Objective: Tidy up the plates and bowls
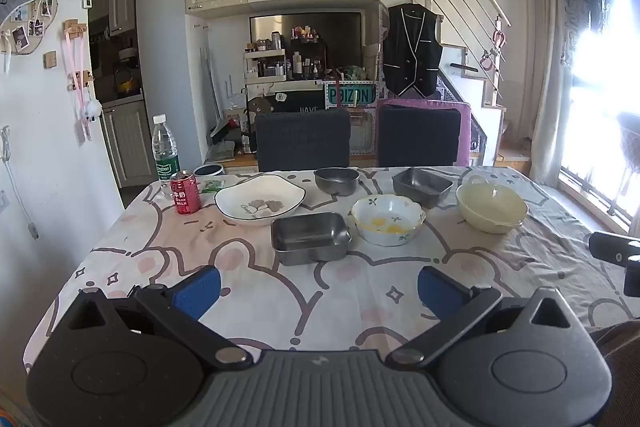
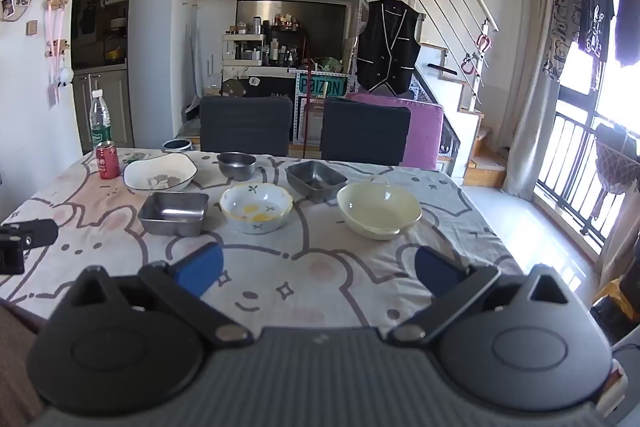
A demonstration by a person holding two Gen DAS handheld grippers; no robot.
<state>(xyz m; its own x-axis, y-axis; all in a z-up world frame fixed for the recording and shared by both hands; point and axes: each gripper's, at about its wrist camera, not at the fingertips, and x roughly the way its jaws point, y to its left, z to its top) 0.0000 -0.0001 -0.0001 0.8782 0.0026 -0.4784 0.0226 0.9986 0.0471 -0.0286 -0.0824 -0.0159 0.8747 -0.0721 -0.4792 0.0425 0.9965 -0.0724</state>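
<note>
On the cartoon tablecloth stand a white leaf-print plate [image 1: 260, 201] [image 2: 160, 173], a near square steel tray [image 1: 310, 242] [image 2: 174, 213], a white flowered bowl [image 1: 388, 219] [image 2: 256, 213], a round steel bowl [image 1: 337, 180] [image 2: 237, 165], a far steel tray [image 1: 422, 186] [image 2: 316, 180] and a cream bowl [image 1: 491, 213] [image 2: 379, 210]. My left gripper [image 1: 319, 291] is open and empty, above the table's near side, short of the near tray. My right gripper [image 2: 319, 273] is open and empty, short of the flowered and cream bowls.
A red milk can [image 1: 185, 193] [image 2: 107, 160] and a water bottle [image 1: 165, 151] [image 2: 100, 123] stand at the table's far left. Two dark chairs [image 1: 303, 139] [image 2: 365, 131] stand behind the table. The table's right edge [image 2: 484, 223] drops to the floor by the window.
</note>
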